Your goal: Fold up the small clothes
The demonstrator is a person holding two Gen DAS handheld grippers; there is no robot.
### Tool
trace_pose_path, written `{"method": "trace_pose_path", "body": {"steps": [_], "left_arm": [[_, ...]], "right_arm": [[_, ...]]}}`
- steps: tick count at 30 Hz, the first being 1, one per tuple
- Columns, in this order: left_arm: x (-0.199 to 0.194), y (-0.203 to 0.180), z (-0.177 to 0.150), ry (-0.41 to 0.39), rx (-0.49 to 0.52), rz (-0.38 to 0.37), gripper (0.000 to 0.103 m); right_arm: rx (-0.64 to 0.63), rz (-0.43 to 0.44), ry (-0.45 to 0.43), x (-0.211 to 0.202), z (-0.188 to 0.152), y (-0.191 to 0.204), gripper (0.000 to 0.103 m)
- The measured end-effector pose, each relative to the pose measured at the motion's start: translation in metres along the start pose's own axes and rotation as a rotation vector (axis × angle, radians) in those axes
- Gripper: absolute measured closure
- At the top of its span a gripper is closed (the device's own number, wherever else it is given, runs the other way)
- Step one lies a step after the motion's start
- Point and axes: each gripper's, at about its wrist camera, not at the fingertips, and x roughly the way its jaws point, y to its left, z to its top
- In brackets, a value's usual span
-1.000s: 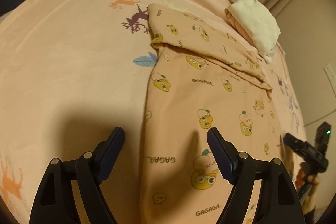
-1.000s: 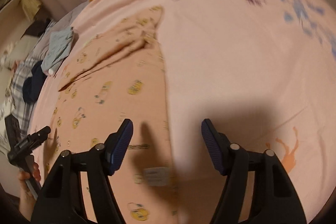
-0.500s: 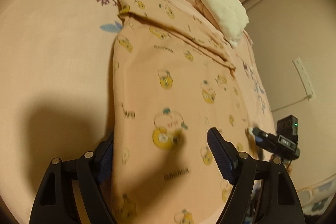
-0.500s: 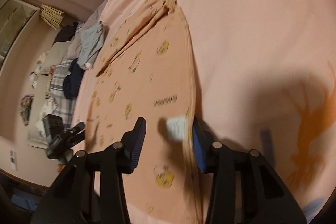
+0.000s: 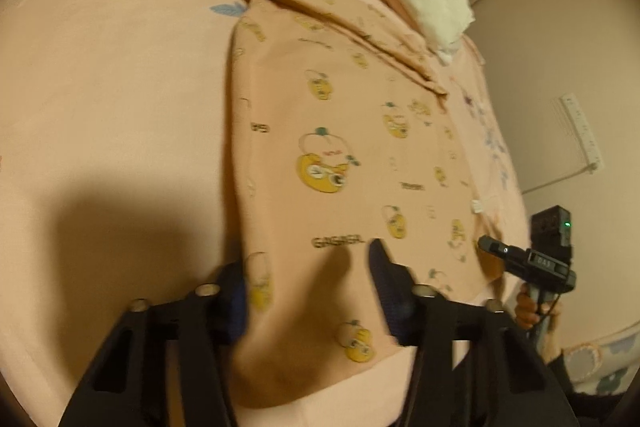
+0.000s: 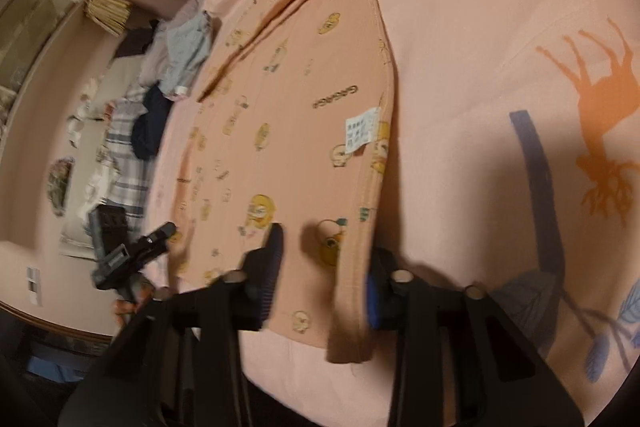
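On the pink bed (image 5: pixel 100 75) lies the printed garment (image 5: pixel 340 131), its near hem between both tools. Left hand-held gripper (image 5: pixel 308 291) has been closing over the left corner; right hand-held gripper (image 6: pixel 320 267) likewise, probably gripping now. Lift both corners evenly, keeping the hem taut.

My left black two-finger gripper (image 5: pixel 312 291) and my right black two-finger gripper (image 6: pixel 324 267) both tilt downward, jaws just closing, each with peach printed cloth between its blue pads.
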Motion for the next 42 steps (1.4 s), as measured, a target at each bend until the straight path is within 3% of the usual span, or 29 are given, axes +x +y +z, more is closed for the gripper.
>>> {"method": "trace_pose_path", "body": {"steps": [1,2,3,13,20,29,32,38,42], "left_arm": [[0.001,0.002,0.002,0.004,-0.009,0.020,0.083],[0.002,0.004,0.005,0.009,-0.026,0.034,0.099],[0.001,0.008,0.005,0.011,-0.041,0.031,0.102],[-0.045,-0.007,0.014,-0.118,-0.035,-0.100,0.103],[-0.039,-0.012,0.004,-0.093,-0.034,-0.132,0.103],[-0.065,-0.022,-0.006,-0.097,0.002,-0.172,0.103],[-0.075,-0.017,-0.002,-0.107,-0.028,-0.183,0.103],[-0.080,-0.008,0.024,-0.158,-0.078,-0.200,0.103],[-0.073,-0.007,0.054,-0.174,-0.097,-0.199,0.103]], "right_arm": [[-0.003,-0.018,-0.001,0.001,0.001,0.000,0.096],[-0.001,-0.022,-0.004,0.001,0.002,-0.002,0.098],[0.005,-0.015,-0.010,0.000,0.002,-0.003,0.097],[0.035,0.185,-0.158,-0.041,0.003,0.005,0.099],[-0.039,0.206,-0.161,-0.040,-0.003,0.024,0.100],[-0.069,0.228,-0.179,-0.060,-0.021,0.030,0.100],[-0.039,0.231,-0.181,-0.067,-0.020,0.026,0.100],[0.048,0.302,-0.181,-0.067,0.006,0.020,0.098],[0.027,0.334,-0.196,-0.065,0.041,0.034,0.097]]}}
